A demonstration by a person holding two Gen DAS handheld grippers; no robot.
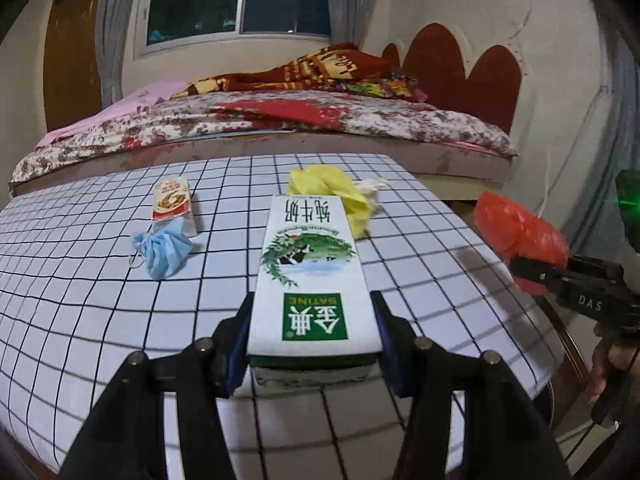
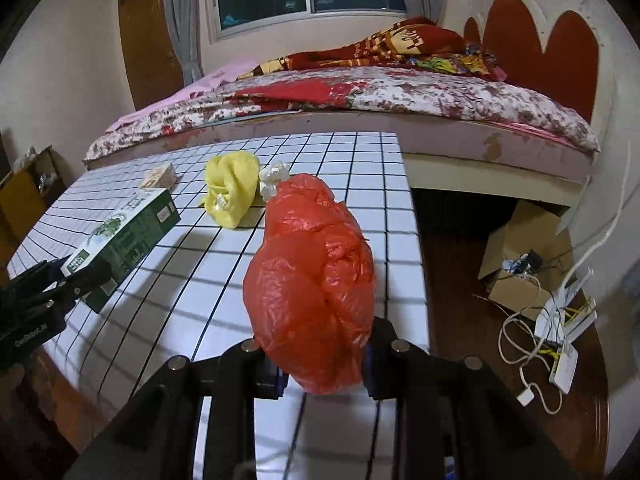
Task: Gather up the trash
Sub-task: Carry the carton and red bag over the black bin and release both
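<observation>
My left gripper [image 1: 314, 344] is shut on a white and green milk carton [image 1: 312, 276], held above the checked tablecloth [image 1: 80, 288]; the carton [image 2: 124, 236] and left gripper [image 2: 68, 284] also show at the left of the right wrist view. My right gripper [image 2: 324, 364] is shut on a crumpled red plastic bag [image 2: 316, 288], lifted over the table's right part; the bag [image 1: 516, 228] and right gripper [image 1: 540, 276] show at the right of the left wrist view. On the table lie a crumpled yellow cloth [image 1: 332, 188], a white tissue wad [image 1: 372, 188], a blue face mask [image 1: 164, 252] and a small snack wrapper [image 1: 172, 200].
A bed [image 2: 400, 100] with floral quilt stands just behind the table. Right of the table the wooden floor holds a cardboard box [image 2: 524, 256], white cables and a router [image 2: 560, 344]. A person's hand [image 1: 608, 364] holds the right gripper.
</observation>
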